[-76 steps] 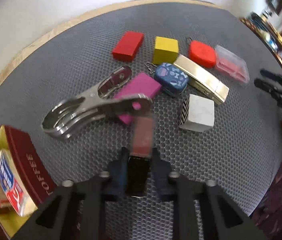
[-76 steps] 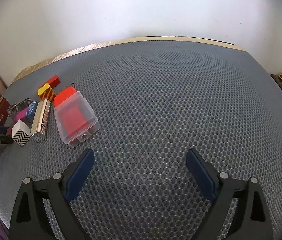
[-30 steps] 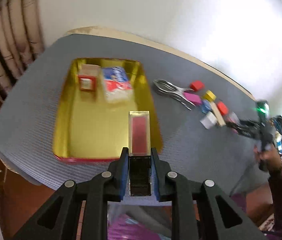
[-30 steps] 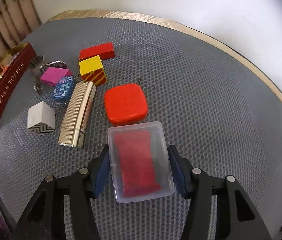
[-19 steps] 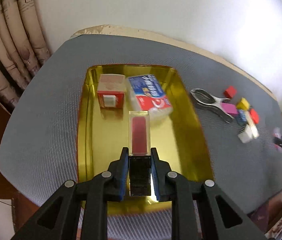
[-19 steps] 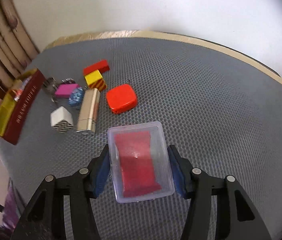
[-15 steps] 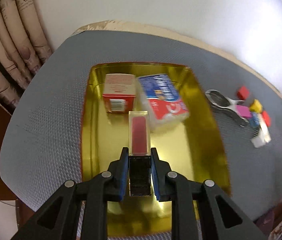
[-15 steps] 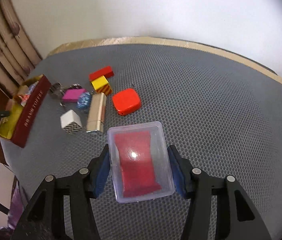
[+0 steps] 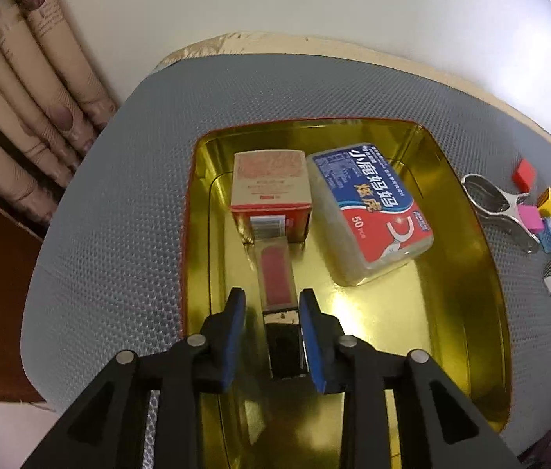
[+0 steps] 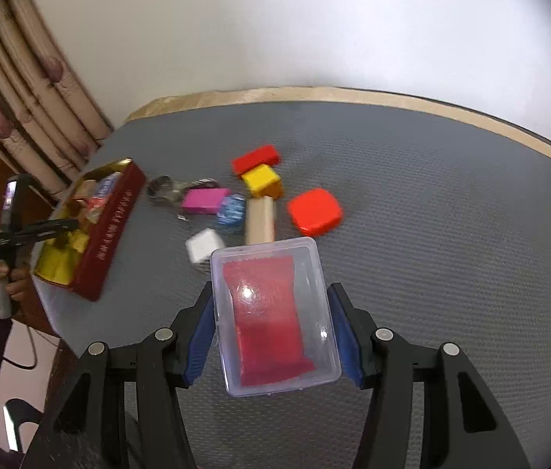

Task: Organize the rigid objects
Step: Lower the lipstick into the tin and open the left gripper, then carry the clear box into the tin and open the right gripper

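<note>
My left gripper (image 9: 271,308) hangs low over the gold tin tray (image 9: 467,312). Its jaws have parted, with a gap on the left side of the lipstick (image 9: 277,273), a clear-capped red stick on a black base that points at the red-and-cream box (image 9: 271,195). A blue-and-red floss box (image 9: 373,211) lies beside that. My right gripper (image 10: 271,316) is shut on a clear plastic case (image 10: 275,312) with a red packet inside, held above the grey mat. The tin (image 10: 107,226) sits at its far left.
Loose on the mat: a metal clip (image 9: 498,203), red block (image 10: 255,158), yellow block (image 10: 263,181), pink block (image 10: 205,199), blue patterned case (image 10: 232,207), gold bar (image 10: 259,221), white cube (image 10: 203,244), red rounded box (image 10: 314,211). Curtains stand left; the table edge is near.
My left gripper came down into the tin and its jaws opened a little around the lipstick. My right gripper lifted the clear case higher and swung toward the tin.
</note>
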`<state>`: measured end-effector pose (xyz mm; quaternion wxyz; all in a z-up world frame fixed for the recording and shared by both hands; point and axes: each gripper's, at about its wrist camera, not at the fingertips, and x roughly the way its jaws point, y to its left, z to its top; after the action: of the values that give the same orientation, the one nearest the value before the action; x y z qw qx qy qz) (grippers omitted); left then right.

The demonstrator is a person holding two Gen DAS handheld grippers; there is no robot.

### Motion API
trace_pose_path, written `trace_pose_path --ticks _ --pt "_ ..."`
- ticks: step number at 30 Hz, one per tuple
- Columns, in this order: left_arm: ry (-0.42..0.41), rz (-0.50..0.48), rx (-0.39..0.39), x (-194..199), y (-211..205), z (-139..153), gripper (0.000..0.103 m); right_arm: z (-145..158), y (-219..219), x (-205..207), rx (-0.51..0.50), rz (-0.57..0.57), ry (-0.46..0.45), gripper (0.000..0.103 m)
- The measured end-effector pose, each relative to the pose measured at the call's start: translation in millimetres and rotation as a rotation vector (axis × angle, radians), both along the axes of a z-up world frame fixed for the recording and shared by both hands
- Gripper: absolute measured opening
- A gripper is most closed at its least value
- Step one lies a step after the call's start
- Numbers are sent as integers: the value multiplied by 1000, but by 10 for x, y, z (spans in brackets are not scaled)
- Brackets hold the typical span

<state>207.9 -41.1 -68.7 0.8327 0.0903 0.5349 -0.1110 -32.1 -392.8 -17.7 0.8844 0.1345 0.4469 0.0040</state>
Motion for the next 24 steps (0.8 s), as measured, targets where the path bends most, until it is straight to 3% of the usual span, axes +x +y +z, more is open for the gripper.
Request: trace_pose_path --ticks 3,5,9,13,17,24 --pt "-24 43 -106 -183 144 199 29 158 280 111 34 65 -33 52" --pt "-83 88 -156 -430 229 390 30 262 518 230 57 121 -54 52" --pt "-208 175 -154 -1016 338 650 37 441 1110 549 119 251 -85 52" --pt "-281 226 -117 -1504 394 696 39 498 1742 890 142 361 -78 52" --pt "-356 281 -88 -1876 436 660 39 310 2324 1255 132 429 -12 52" --pt "-353 313 -148 -1886 594 615 39 -198 2862 1776 62 432 139 52"
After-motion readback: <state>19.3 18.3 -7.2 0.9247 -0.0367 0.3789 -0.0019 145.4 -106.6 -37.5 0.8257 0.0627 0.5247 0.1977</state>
